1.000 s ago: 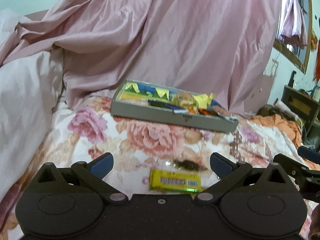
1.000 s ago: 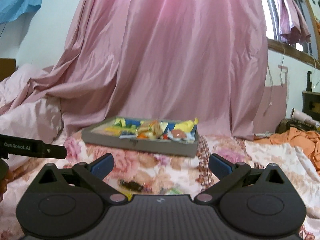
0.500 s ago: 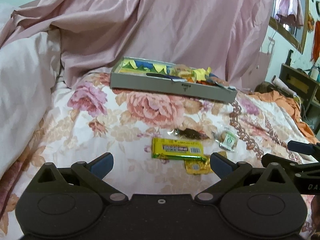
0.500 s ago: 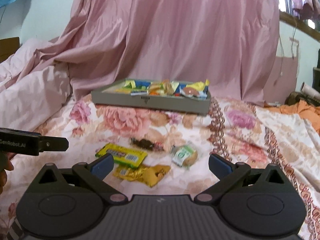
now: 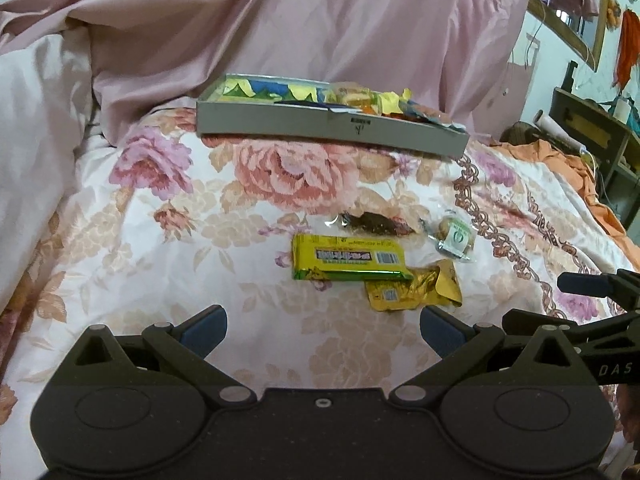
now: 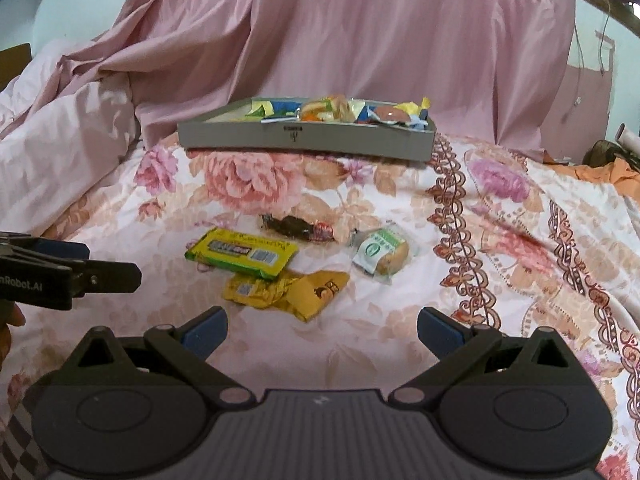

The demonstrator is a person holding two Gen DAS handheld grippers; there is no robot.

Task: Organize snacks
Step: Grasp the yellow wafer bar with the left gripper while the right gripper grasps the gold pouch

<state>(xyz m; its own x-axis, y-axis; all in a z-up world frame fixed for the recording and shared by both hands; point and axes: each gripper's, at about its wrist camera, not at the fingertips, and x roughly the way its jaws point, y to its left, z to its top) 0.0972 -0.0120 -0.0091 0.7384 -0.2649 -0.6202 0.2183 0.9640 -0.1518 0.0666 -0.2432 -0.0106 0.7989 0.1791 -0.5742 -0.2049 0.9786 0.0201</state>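
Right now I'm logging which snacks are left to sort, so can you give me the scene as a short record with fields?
surface: floral bedspread
container: grey tray, far side of the bed, already holding mixed snacks
loose snacks: four, lying near each other in front of the tray
snack 1: green-yellow bar
snack 2: crumpled yellow packet, partly under the bar
snack 3: dark wrapped candy
snack 4: small clear-wrapped pastry
left hand-held gripper: open, empty
right hand-held gripper: open, empty

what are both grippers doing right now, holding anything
Left gripper: open, holding nothing, above the floral bedspread.
Right gripper: open, holding nothing, pointed toward the yellow snack packet.
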